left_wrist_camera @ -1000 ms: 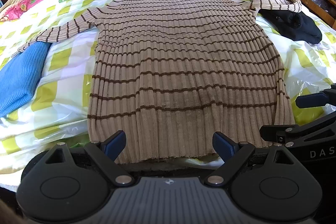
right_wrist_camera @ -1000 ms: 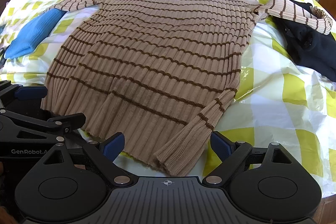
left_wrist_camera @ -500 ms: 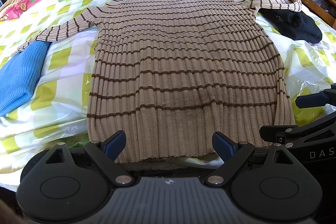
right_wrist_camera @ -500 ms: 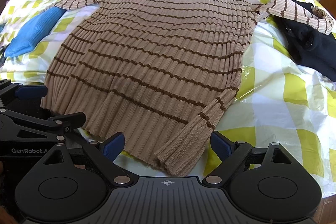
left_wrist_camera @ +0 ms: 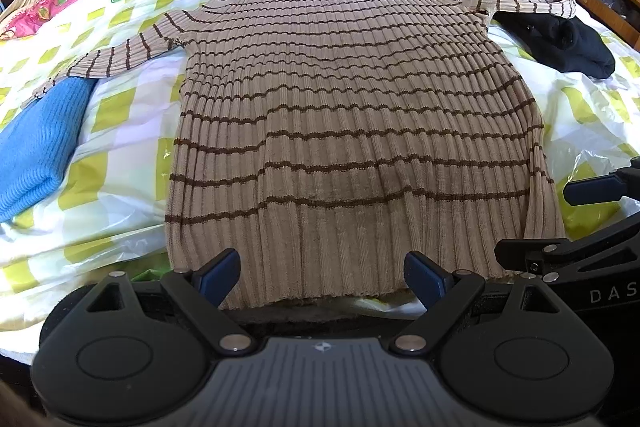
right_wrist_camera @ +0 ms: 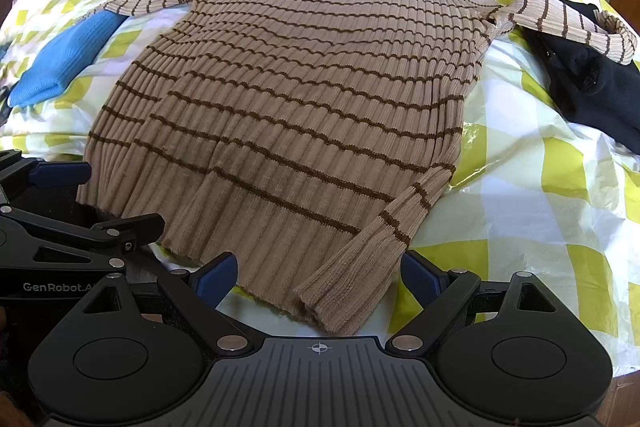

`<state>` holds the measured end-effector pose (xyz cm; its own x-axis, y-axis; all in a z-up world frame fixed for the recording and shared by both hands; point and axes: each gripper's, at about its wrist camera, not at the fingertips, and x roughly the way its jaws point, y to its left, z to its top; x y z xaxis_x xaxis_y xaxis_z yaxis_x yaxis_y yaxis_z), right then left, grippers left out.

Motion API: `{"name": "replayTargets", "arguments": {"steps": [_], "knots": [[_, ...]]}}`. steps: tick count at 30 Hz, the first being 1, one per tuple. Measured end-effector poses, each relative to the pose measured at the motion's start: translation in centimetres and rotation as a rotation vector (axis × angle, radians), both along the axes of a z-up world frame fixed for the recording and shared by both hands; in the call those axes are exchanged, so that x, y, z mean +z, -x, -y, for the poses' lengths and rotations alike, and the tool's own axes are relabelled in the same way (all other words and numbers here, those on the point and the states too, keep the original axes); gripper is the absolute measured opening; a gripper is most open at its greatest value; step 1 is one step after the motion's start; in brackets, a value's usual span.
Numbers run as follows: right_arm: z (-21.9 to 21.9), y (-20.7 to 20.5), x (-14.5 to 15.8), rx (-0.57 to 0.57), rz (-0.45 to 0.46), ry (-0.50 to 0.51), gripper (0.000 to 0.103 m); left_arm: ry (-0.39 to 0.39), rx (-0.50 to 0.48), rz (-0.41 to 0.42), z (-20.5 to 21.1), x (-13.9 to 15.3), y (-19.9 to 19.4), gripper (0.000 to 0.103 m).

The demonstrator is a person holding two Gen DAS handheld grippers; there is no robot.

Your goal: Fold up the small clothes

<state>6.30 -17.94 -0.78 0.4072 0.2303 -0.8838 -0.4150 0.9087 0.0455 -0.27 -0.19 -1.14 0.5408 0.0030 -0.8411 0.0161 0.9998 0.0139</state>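
Both tongs gape, empty: left gripper and right gripper hover side by side at the near bed edge. Sweater lies flat on the bed, straight ahead, hem nearest, collar far; long axis runs away from the tongs. Left sleeve spread over a blue garment, right sleeve draped on a black garment. Right side is already turned in. Left tongs sit nearer the unfolded left edge; likely theirs next.
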Motion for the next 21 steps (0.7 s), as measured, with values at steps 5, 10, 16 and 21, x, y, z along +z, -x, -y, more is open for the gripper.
{"name": "replayTargets", "arguments": {"steps": [5,10,16,21], "knots": [[-0.10,0.05,0.02,0.002,-0.002,0.007,0.089,-0.003,-0.001,-0.003,-0.05,0.11,-0.22,0.100],[-0.20,-0.09,0.24,0.004,-0.003,0.012,0.090,-0.020,-0.003,0.007,0.12,0.31,-0.20,0.100],[-0.23,-0.09,0.29,0.006,-0.002,0.015,0.090,-0.012,-0.003,0.002,-0.01,0.27,-0.31,0.100],[-0.28,-0.17,0.26,0.009,-0.004,0.018,0.090,-0.010,-0.003,-0.002,-0.01,0.18,-0.35,0.100]]}}
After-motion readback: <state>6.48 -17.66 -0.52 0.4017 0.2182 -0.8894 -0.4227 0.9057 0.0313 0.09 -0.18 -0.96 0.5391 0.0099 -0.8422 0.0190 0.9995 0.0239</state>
